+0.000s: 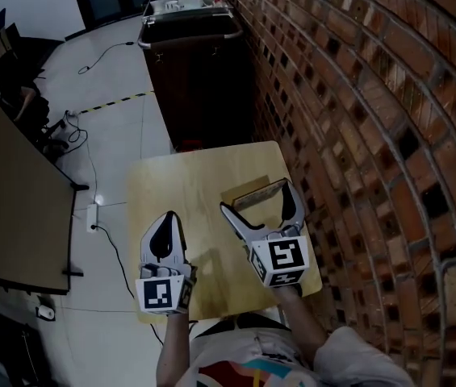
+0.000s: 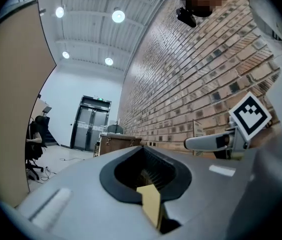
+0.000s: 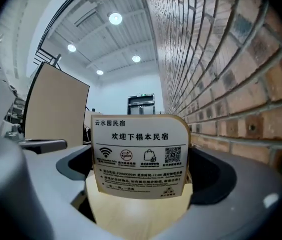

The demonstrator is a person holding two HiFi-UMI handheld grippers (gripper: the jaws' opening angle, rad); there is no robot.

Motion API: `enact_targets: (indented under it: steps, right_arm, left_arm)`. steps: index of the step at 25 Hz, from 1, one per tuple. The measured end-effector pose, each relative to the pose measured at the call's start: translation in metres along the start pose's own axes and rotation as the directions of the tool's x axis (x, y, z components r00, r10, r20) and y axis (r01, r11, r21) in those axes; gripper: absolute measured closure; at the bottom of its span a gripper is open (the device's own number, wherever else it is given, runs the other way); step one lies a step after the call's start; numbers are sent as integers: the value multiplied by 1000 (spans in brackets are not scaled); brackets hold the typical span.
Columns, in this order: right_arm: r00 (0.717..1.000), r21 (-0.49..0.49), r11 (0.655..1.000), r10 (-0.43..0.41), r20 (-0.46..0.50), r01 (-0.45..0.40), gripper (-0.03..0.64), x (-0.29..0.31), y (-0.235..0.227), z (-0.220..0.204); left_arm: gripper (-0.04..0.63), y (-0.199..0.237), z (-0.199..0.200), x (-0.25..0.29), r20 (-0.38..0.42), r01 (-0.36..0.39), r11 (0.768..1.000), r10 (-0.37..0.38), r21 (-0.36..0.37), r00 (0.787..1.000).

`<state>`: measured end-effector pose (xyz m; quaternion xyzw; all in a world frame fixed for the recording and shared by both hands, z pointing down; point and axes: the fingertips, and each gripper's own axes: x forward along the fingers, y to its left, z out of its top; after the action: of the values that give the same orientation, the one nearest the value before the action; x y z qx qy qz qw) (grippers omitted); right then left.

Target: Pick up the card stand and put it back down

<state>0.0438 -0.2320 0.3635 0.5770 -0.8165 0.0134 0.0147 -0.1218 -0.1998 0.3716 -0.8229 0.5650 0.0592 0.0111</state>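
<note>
The card stand [image 1: 253, 193] is a wooden stand with a printed white card, upright on the small wooden table [image 1: 179, 192] near its right side. My right gripper [image 1: 258, 201] is open, one jaw on each side of the stand. In the right gripper view the card stand [image 3: 140, 156] faces the camera between the jaws, and I cannot tell if either pad touches it. My left gripper [image 1: 164, 234] rests over the table's front left, shut on nothing. In the left gripper view its jaws meet at the tip, and the right gripper's finger [image 2: 208, 142] shows to the right.
A brick wall [image 1: 373, 119] runs close along the table's right side. A dark cabinet [image 1: 191, 63] stands behind the table. A tan partition board [image 1: 10, 200] and floor cables [image 1: 90, 176] are on the left. A person sits in a chair [image 1: 14, 75] far left.
</note>
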Motion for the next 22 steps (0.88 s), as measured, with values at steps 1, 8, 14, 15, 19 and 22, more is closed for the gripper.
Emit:
enact_targets:
  steps: [1,8,14,15,19,22]
  right_arm:
    - [1000,-2,1000,-3,4,3,41,-11,3,1]
    - [999,30,999,-21,31,20,41,-46,4,5]
    - [998,32,999,-21,51,19,41,-50,5,13]
    - [999,33,999,-21,50,19,41,-50,5,13]
    - [999,39,999,-21,41,19,41,-49,3,10]
    - [999,43,999,-21,36,20,41,-47,2,8]
  left_arm:
    - [591,-3,5,-1,12,3,1000,-3,7,1000]
    - [591,-14,27,-7,65,7,999,-10,32,998]
    - [591,-11,33,-7,72,-7,999,4,42,997]
    - [591,-9,33,-7,79,-12,999,9,30,997]
    - [591,-6,34,-5,98,-19,1000,18,3,995]
    - [591,-7,31,-2,86,-16,1000,15,8,996]
